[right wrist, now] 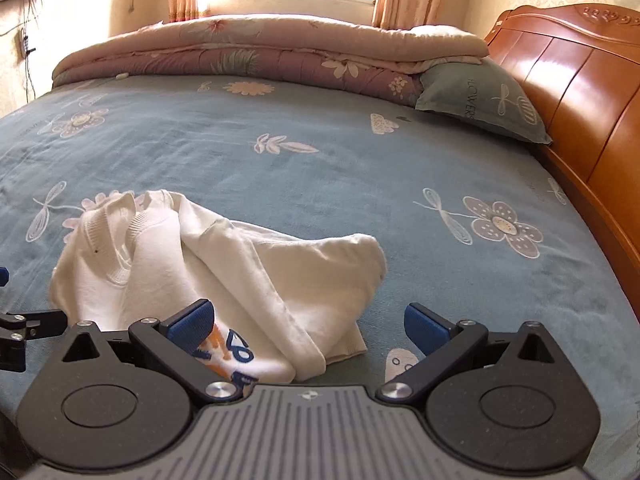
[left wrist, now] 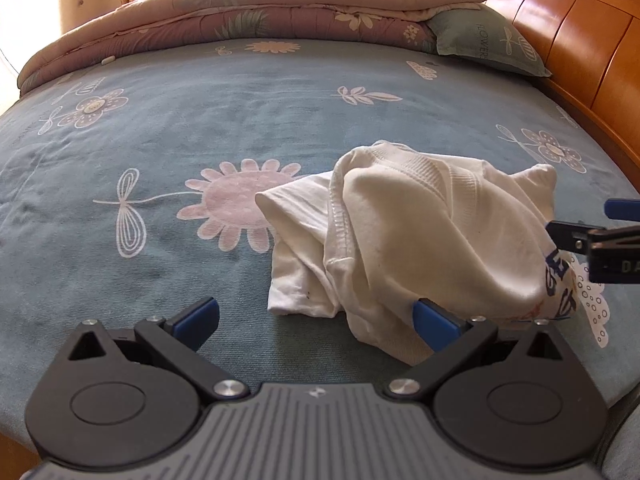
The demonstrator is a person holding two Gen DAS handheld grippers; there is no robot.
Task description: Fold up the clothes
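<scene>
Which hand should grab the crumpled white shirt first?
Probably the right gripper: its open fingers straddle the shirt. The left gripper sits mostly beside it, over bare bed.

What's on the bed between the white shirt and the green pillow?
Nothing: just bare blue flowered bedsheet between the white shirt and green pillow, seen in the right wrist view.

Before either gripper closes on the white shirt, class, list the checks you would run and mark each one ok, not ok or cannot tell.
1. Left gripper open: ok, jaws spread wide.
2. Right gripper open: ok, jaws spread wide.
3. White shirt lying flat for folding: not ok, it sits in a crumpled heap.
4. Bare room on the blue bedsheet to spread it: ok.
5. Collar findable: ok, ribbed neckline shows.
6. Both sleeves located: cannot tell, folds hide them.
</scene>
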